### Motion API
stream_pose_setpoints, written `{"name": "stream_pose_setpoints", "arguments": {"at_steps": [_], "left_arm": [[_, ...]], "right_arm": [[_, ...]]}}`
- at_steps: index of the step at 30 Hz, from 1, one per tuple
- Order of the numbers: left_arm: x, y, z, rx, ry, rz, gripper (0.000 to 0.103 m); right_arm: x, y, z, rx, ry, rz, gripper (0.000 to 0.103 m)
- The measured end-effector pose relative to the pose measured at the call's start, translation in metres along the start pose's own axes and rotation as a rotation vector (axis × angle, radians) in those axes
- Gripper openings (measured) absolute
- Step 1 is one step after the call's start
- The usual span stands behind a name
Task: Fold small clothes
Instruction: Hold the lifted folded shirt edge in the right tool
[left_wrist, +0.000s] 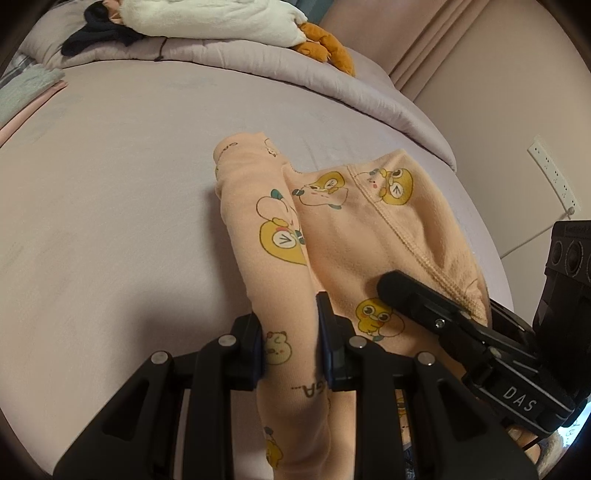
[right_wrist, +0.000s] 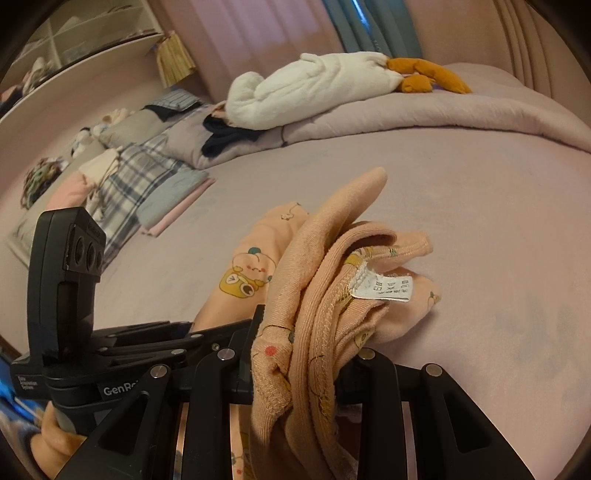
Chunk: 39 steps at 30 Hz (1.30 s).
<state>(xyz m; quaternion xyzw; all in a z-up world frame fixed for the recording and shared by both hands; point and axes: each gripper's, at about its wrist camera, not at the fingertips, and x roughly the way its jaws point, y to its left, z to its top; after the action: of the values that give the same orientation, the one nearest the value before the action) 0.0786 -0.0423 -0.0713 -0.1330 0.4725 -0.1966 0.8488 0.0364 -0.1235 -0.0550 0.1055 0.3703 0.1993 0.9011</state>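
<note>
A small peach garment (left_wrist: 347, 236) printed with yellow cartoon ducks lies partly lifted over the lilac bed sheet (left_wrist: 110, 192). My left gripper (left_wrist: 291, 347) is shut on a long sleeve or leg of it, which runs forward between the pads. The right gripper (left_wrist: 410, 295) comes in from the right and pinches the garment's seamed edge. In the right wrist view, my right gripper (right_wrist: 295, 362) is shut on a bunched ribbed edge of the peach garment (right_wrist: 325, 280), with its white care label (right_wrist: 384, 286) turned up. The left gripper's body (right_wrist: 70, 280) stands at the left.
A rolled lilac quilt (right_wrist: 424, 110) runs across the far side of the bed, with a white plush toy (right_wrist: 306, 88) with orange feet and a dark garment (right_wrist: 225, 136) on it. Folded plaid and pastel clothes (right_wrist: 147, 192) are stacked at the left. A wall socket (left_wrist: 550, 173) sits at the right.
</note>
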Motion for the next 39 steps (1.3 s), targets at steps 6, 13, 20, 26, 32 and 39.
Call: {"name": "stream_pose_setpoints", "arguments": {"at_steps": [6, 13, 20, 26, 32, 39], "left_arm": [[-0.023, 0.018, -0.012, -0.024, -0.025, 0.005, 0.024], [-0.04, 0.039, -0.02, -0.063, -0.054, 0.022, 0.024], [-0.051, 0.058, -0.019, -0.101, -0.083, 0.034, 0.024], [-0.056, 0.076, -0.015, -0.133, -0.095, 0.041, 0.024], [-0.06, 0.093, -0.006, -0.152, -0.109, 0.045, 0.024], [-0.061, 0.107, 0.007, -0.153, -0.118, 0.057, 0.024]], "right_arm": [[0.004, 0.019, 0.0, -0.049, 0.007, 0.02, 0.03], [0.015, 0.041, 0.0, -0.098, 0.031, 0.048, 0.03], [0.029, 0.057, 0.005, -0.13, 0.052, 0.077, 0.03], [0.042, 0.071, 0.01, -0.158, 0.075, 0.089, 0.03], [0.055, 0.078, 0.019, -0.167, 0.09, 0.1, 0.03], [0.068, 0.084, 0.027, -0.164, 0.086, 0.104, 0.03]]}}
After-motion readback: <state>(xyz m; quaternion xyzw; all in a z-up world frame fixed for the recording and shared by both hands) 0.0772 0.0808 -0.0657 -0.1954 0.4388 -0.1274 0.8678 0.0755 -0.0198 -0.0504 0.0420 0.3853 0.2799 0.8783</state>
